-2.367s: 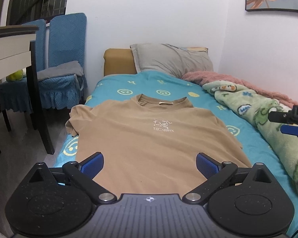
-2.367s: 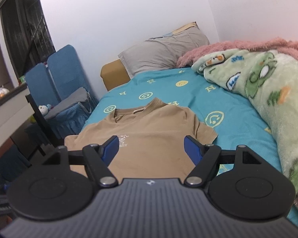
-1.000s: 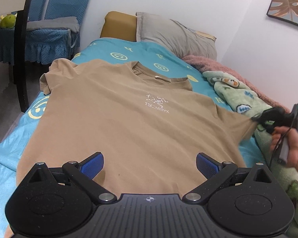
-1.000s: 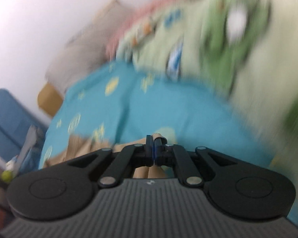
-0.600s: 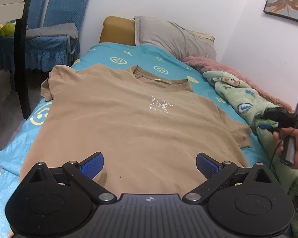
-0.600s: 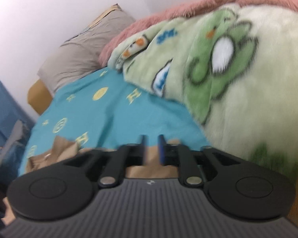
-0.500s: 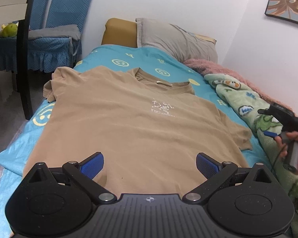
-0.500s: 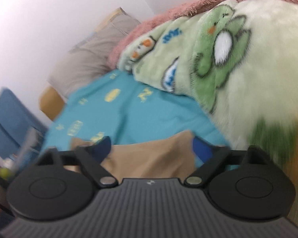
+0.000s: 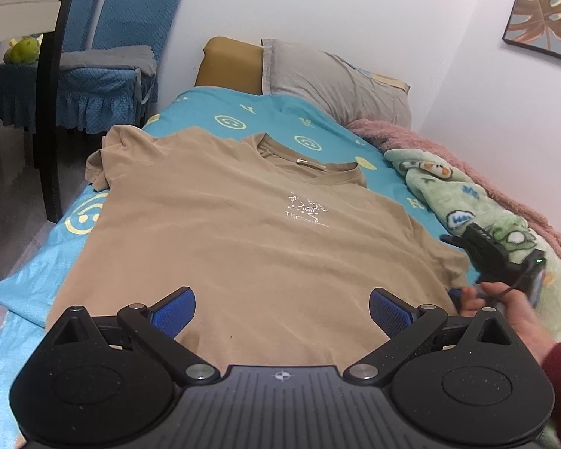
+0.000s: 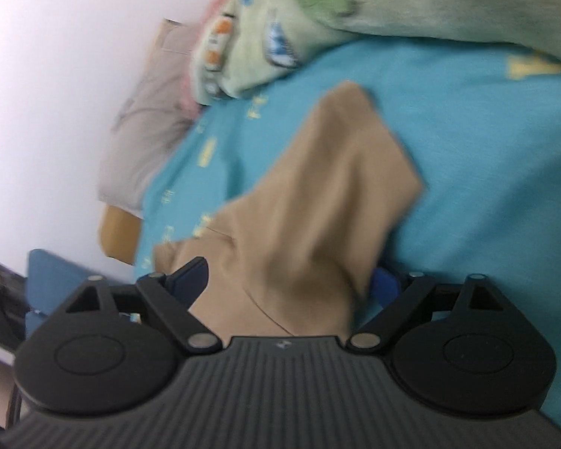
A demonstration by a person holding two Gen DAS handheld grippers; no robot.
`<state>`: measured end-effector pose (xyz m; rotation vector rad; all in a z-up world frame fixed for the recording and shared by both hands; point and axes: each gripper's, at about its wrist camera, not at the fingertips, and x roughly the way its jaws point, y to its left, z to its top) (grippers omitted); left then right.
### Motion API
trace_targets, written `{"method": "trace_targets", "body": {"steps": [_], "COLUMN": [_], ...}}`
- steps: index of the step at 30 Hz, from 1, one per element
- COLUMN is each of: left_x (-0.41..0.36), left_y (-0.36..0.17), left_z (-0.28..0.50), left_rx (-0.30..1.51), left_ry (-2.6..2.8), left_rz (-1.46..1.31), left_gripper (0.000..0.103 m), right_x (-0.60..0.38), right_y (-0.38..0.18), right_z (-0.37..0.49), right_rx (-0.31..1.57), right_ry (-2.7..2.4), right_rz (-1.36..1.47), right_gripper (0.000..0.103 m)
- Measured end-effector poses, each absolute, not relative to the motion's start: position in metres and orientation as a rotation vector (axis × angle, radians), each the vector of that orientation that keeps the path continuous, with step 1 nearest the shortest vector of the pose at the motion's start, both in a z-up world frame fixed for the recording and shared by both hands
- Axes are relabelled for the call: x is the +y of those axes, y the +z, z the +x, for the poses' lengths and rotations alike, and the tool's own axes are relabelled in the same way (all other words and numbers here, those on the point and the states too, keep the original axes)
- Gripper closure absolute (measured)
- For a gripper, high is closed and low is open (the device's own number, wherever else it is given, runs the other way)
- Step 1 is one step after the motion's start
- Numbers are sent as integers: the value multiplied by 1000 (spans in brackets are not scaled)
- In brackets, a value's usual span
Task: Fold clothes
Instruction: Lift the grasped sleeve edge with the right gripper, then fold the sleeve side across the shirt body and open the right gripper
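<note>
Tan cotton shirt (image 9: pixel 243 247) lies flat on the bed (image 9: pixel 280 119) ahead of the left gripper (image 9: pixel 282 308), whose fingers are spread and empty, while the right gripper (image 10: pixel 291 280), also spread, straddles the sleeve (image 10: pixel 336 194) and could bunch it if closed crookedly.

Left hand-held gripper (image 9: pixel 282 310) wide open over the tan t-shirt (image 9: pixel 243 232) hem, nothing between its fingers. I've got open bed sheet (image 9: pixel 26 288) along the shirt's left edge. Past that edge: a dark table leg (image 9: pixel 50 112) and blue chair (image 9: pixel 104 71) near the left sleeve. On the right the green blanket (image 9: pixel 467 209) crowds the right sleeve, only a narrow strip of sheet between. Right hand-held gripper (image 10: pixel 290 280) sits there, fingers spread, sleeve cloth between them. Gray pillow (image 9: pixel 336 82) blocks the head end.
</note>
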<state>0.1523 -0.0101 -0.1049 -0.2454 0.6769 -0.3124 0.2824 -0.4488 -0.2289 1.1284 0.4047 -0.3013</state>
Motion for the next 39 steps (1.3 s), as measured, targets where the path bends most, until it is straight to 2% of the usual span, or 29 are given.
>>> {"method": "trace_targets", "body": {"steps": [5, 6, 7, 8, 9, 10, 11, 12, 20, 25, 30, 35, 39], "left_x": [-12, -12, -12, -13, -13, -13, -12, -12, -6, 6, 20, 49, 72], "left_y": [-112, -113, -115, -117, -118, -119, -120, -120, -115, -103, -90, -82, -83], "left_z": [163, 165, 167, 169, 170, 172, 173, 174, 177, 176, 174, 178, 185], "left_rx": [674, 675, 676, 677, 680, 683, 683, 683, 674, 637, 561, 545, 581], "left_ry": [-319, -321, -323, -325, -326, -327, -325, -324, -304, -281, -249, -208, -183], "left_rz": [-236, -234, -232, -230, -231, -232, -232, -232, -221, -206, -164, -237, -296], "left_gripper": [2, 2, 2, 2, 2, 2, 2, 2, 2, 2, 2, 2, 2], "right_x": [-446, -449, -451, -455, -459, -463, -466, -469, -471, -419, -348, -265, -201], "right_y": [-230, -230, -230, -229, -229, -228, -225, -220, -160, -111, -67, -61, -89], "right_z": [310, 317, 324, 329, 334, 339, 343, 346, 351, 358, 362, 383, 409], "right_rx": [315, 316, 317, 328, 343, 358, 366, 373, 386, 397, 375, 416, 457], "right_ry": [-319, -327, -335, -352, -371, -391, -400, -406, -432, -468, -466, -377, -307], "right_rz": [1043, 1018, 993, 981, 972, 964, 936, 902, 577, 295, 133, 34, -49], "right_gripper": [13, 24, 31, 45, 64, 74, 90, 94, 96, 96, 96, 96, 95]}}
